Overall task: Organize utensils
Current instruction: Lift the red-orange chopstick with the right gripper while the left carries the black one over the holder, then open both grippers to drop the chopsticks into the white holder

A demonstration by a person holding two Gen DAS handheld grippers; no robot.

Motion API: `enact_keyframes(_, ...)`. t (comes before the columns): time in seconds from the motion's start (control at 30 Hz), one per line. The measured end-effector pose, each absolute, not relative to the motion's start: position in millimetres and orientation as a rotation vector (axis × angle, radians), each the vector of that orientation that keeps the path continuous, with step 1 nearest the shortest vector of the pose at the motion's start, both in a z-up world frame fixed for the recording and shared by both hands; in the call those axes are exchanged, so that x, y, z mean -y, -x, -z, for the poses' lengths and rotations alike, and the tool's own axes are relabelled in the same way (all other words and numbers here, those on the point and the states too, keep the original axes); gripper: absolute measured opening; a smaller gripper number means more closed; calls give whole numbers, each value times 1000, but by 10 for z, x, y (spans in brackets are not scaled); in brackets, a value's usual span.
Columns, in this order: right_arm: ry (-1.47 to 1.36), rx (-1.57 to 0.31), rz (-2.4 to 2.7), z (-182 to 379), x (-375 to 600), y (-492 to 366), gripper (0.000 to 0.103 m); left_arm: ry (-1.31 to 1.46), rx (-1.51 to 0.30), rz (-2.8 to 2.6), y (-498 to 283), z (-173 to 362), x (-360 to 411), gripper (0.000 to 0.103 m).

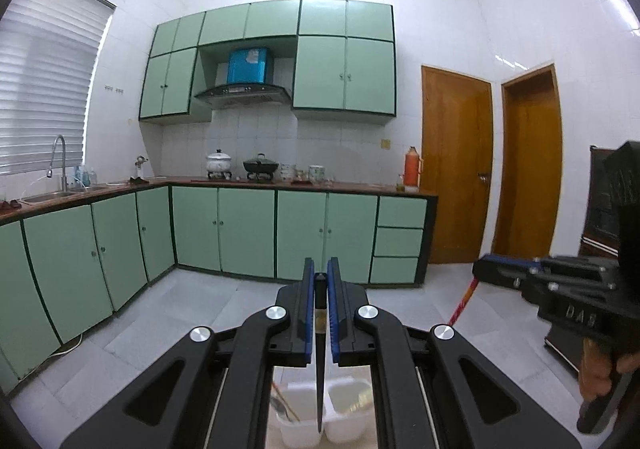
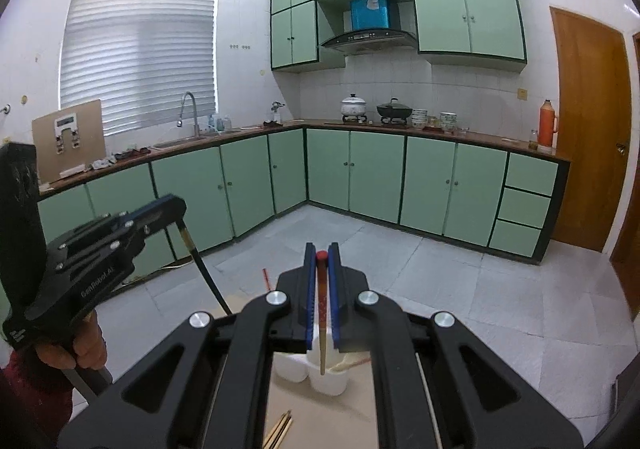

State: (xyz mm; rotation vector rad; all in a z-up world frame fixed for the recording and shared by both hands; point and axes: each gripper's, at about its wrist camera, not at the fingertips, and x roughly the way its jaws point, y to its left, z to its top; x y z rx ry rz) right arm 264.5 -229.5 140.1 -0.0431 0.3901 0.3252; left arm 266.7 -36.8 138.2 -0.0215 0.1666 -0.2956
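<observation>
Two chopsticks are in the air at once, one in each gripper, above a white two-compartment utensil holder that stands on a pale board at six o'clock in both wrist views. In the left wrist view the left gripper has its blue pads clamped on a black chopstick, which hangs point-down over the divider between the two cups. In the right wrist view the right gripper is closed tight on a red-capped wooden chopstick, whose tip hangs over the nearer cup. The compartment at eight o'clock in the left view already holds a spoon and other utensils. To finish the step well, I would settle one stick at a time, shift the black one off the divider and over one cup, keep it near vertical, lower until the tip is well below the rim, and only then part the pads. More loose chopsticks lie on the board at seven o'clock.
</observation>
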Motion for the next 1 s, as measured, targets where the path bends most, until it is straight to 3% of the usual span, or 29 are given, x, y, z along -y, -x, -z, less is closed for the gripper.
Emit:
enact_keyframes(0.3, 14, -460, -312, -1029, 2232, -3275, 5, 61, -165, 260, -3304, -990, 429, 6)
enact_keyframes(0.73, 7, -601, -319, -327, 2058, -3593, 6, 47, -391, 278, -3782, -222, 479, 6)
enact_keyframes(0.83, 4, -608, -310, -274, 2049, -3556, 13, 44, -412, 290, -3710, -167, 460, 18)
enact_keyframes(0.87, -1, -602, -305, -288, 2066, -3536, 21, 44, -409, 292, -3680, -181, 446, 21)
enact_keyframes(0.93, -9, -576, -281, -333, 2117, -3447, 35, 52, -393, 293, -3577, -247, 387, 38)
enact_keyframes(1.0, -20, -534, -256, -405, 2183, -3310, 43, 64, -376, 284, -3484, -324, 325, 46)
